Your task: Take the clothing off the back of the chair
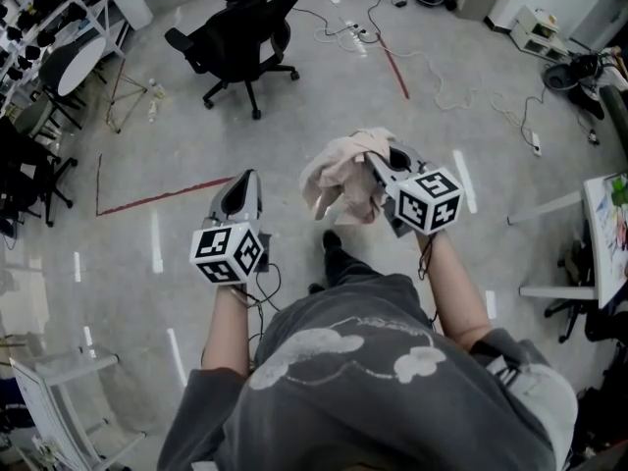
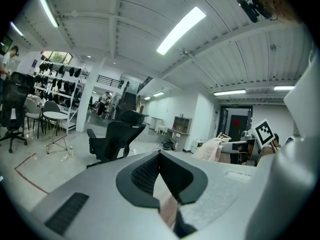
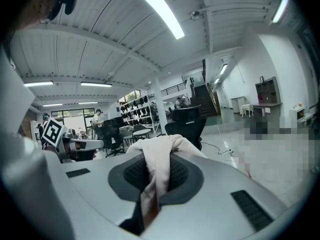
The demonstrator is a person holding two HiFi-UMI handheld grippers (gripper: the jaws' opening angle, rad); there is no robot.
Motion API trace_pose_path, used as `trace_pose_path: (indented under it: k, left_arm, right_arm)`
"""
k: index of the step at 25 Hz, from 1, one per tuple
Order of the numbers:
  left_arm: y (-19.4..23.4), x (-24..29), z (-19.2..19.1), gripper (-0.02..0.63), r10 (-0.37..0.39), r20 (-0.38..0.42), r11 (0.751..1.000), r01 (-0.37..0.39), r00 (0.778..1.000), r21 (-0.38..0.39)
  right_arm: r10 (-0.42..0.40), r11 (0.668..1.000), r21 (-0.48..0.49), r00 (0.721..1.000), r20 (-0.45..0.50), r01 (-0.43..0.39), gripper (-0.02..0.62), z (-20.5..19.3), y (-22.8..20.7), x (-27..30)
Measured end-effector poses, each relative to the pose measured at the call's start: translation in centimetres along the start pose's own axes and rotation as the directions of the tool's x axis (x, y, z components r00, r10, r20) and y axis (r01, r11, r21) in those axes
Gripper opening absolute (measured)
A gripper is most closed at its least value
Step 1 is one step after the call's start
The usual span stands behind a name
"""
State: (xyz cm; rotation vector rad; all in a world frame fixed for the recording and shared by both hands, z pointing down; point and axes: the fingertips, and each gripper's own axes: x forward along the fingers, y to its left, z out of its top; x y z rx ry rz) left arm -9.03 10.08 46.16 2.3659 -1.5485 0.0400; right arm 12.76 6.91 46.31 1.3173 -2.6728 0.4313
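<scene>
Overhead, black-and-white square patterns mark the cube [image 1: 429, 200] on each tool. The clothing [image 1: 339, 180], a pale pinkish-beige garment, soft and crumpled, hangs bunched in the air from the right tool [image 1: 381, 168], whose jaws are clamped tight on a fold of it. The left tool [image 1: 245, 177] has its jaws closed together on nothing. The black office chair [image 1: 240, 42] stands well apart on the grey floor [image 1: 294, 135].

I see grey floor [image 1: 294, 145]: blk office chair [image 1: 240, 42] far centre, red tape [image 1: 162, 196] left, cables [image 1: 345, 33] just right of chair.
</scene>
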Motion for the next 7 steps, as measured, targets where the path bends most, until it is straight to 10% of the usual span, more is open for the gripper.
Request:
trace_pose_path:
  k: [7]
  left_arm:
    - [-0.12, 0.93, 0.73, 0.000, 0.000, 0.001, 1.000, 0.000, 1.000, 0.026]
  right_arm:
    - [0.006, 1.000, -0.007, 1.000, -0.022, -0.006, 0.018, -0.17, -0.80, -0.01]
